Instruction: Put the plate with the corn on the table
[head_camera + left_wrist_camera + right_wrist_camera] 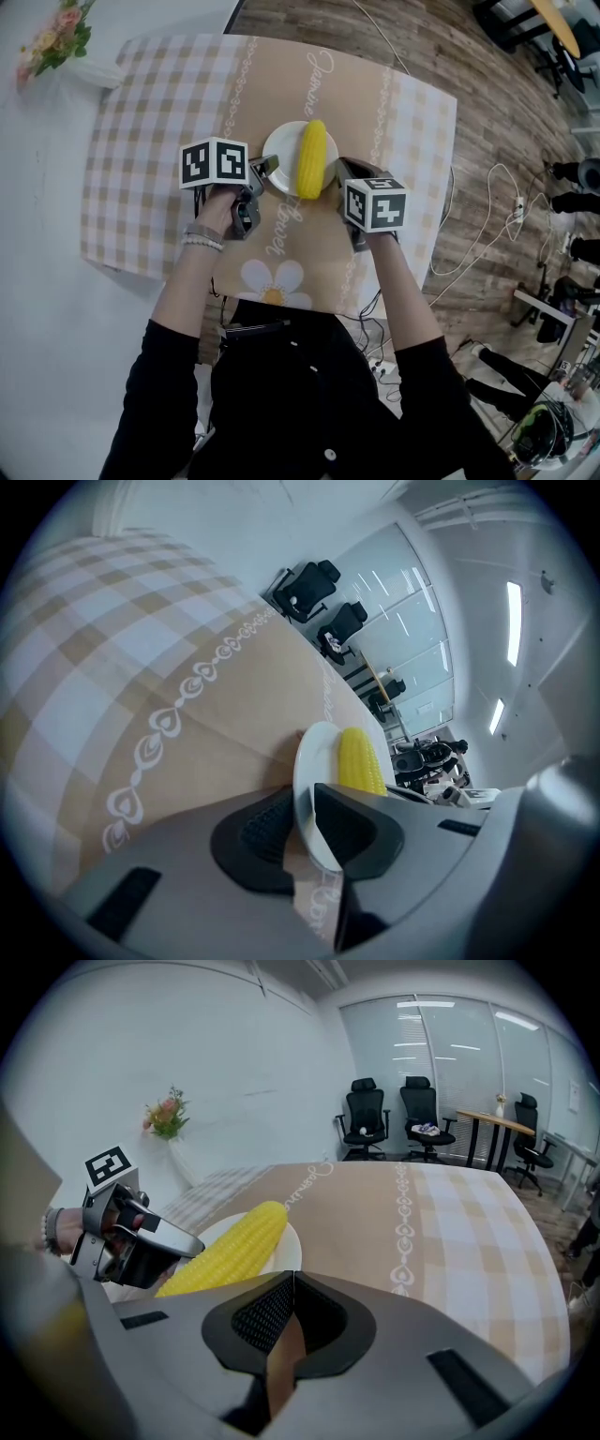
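Observation:
A white plate (279, 155) carrying a yellow corn cob (311, 157) is at the middle of the table (169, 122), which has a beige checked cloth. My left gripper (261, 172) is shut on the plate's left rim. In the left gripper view the white plate (314, 757) runs between the two dark jaws of the left gripper (307, 817), with the corn (359, 761) just behind. My right gripper (335, 173) is at the opposite rim. In the right gripper view the right gripper (292, 1279) has its tips pinched at the very edge of the plate (283, 1239), beside the corn (230, 1251). Whether the plate rests on the cloth I cannot tell.
A pot of flowers (56, 37) stands at the table's far left corner. Cables (497, 216) trail over the wooden floor to the right. Office chairs (384, 1115) and a desk stand beyond the table's far end. The left gripper (141, 1241) shows across the plate in the right gripper view.

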